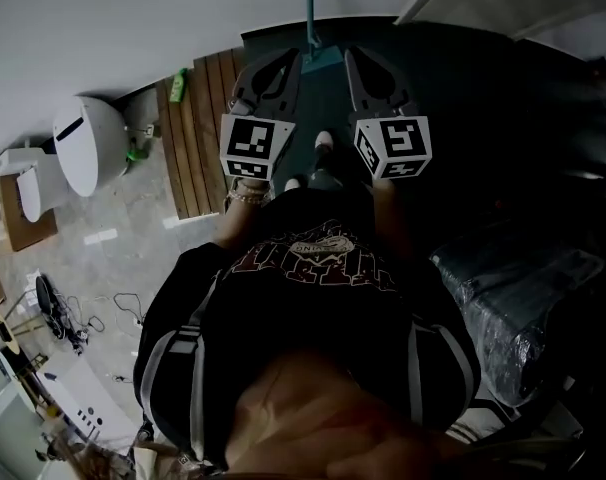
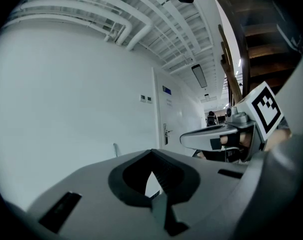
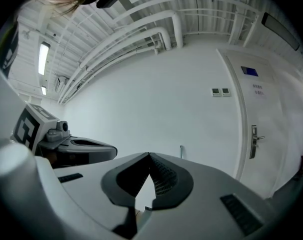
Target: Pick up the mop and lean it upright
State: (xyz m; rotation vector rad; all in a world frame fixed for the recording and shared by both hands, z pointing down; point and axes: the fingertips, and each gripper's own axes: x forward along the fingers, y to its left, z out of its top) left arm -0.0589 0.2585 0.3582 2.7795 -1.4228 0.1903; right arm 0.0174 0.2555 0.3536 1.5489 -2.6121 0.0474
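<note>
**Already upright: mop on the wall, both claws closed on nothing**

Ahead of the person (image 1: 313, 268), one mop (image 1: 310, 8) stands against the white wall (image 1: 133, 18): a thin, straight teal handle running out of the head view's top edge, its teal foot on the dark floor (image 1: 463, 98). It stands just beyond the tips of the two grippers, between them; neither touches it.

The left gripper (image 2: 151, 152) has its jaws pressed together at the tips, with only wall past them. The right gripper (image 3: 149, 154) is likewise closed and holds nothing. Both are smooth grey plastic with ribbed dark pads (image 3: 163, 180), and two marker cubes (image 1: 255, 148), white with black squares, ride on them, one each.

Left of the mop lies one slatted wooden board (image 1: 198, 138), brown planks side by side, with one green bottle (image 1: 178, 85) beside its far end. Beyond sits a smooth, rounded white fixture (image 1: 88, 143) on pale mottled tiles (image 1: 133, 228), where thin black cables (image 1: 71, 330) trail. To the right, one dark bundle (image 1: 513, 308) in crinkled clear film lies close to the person's side.

The gripper views show one white door (image 3: 271, 124) with a metal lever handle, two small wall plates (image 3: 219, 91) beside it, and several white pipes (image 3: 136, 41) under the ceiling.
</note>
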